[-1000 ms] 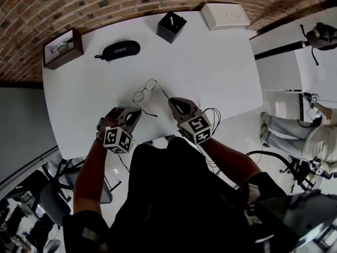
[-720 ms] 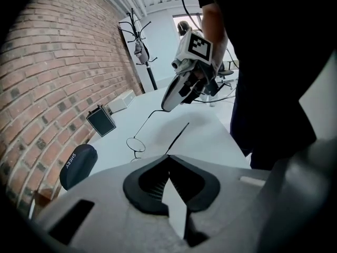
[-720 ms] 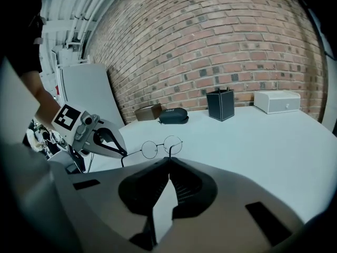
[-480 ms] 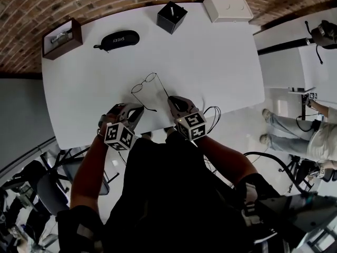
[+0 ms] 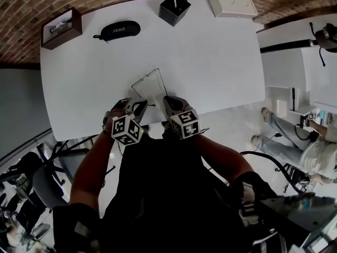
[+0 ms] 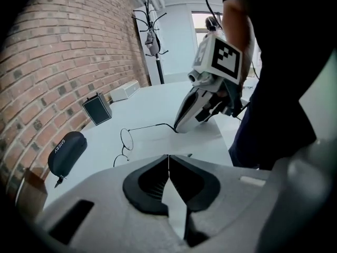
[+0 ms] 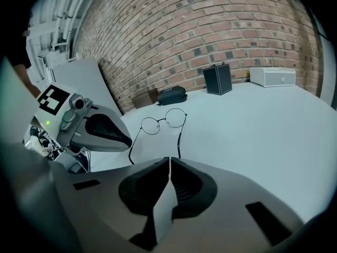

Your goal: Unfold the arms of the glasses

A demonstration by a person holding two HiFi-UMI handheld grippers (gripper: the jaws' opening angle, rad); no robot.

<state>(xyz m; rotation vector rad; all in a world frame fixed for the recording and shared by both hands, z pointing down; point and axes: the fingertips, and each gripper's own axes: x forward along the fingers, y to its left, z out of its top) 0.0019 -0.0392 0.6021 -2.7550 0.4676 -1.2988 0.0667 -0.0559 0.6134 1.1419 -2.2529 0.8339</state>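
The round-lensed glasses of thin dark wire (image 5: 149, 85) sit on the smooth white table (image 5: 216, 62) near its front edge. Their lenses face away from the person, and both slim black arms are swung out toward the grippers.

The left gripper (image 5: 140, 106) and right gripper (image 5: 167, 99) have grey moulded shells and black ribbed pads. Each carries a white cube printed with black square markers. Each gripper's own view shows its fingers closed, the pads meeting in a hairline seam with nothing between them.

In the right gripper view one arm runs down just beside that seam, not into it, and disappears behind the top of the fingers. The same view shows the left gripper's rounded tip close beside the other arm.

The left gripper view shows an arm ending right at the right gripper's tip. Whether the two touch cannot be told. Only this view shows a dark coat stand (image 6: 151, 36) at the end of the rough red brick wall (image 6: 63, 62).

The head view alone shows the whole far edge of the table:
- an open brown wooden box (image 5: 61, 28) at the left corner
- a matte black oval case (image 5: 118, 30)
- a black cube-shaped box (image 5: 174, 9)
- a flat white rectangular box (image 5: 232, 3)

All four are well apart from the glasses.
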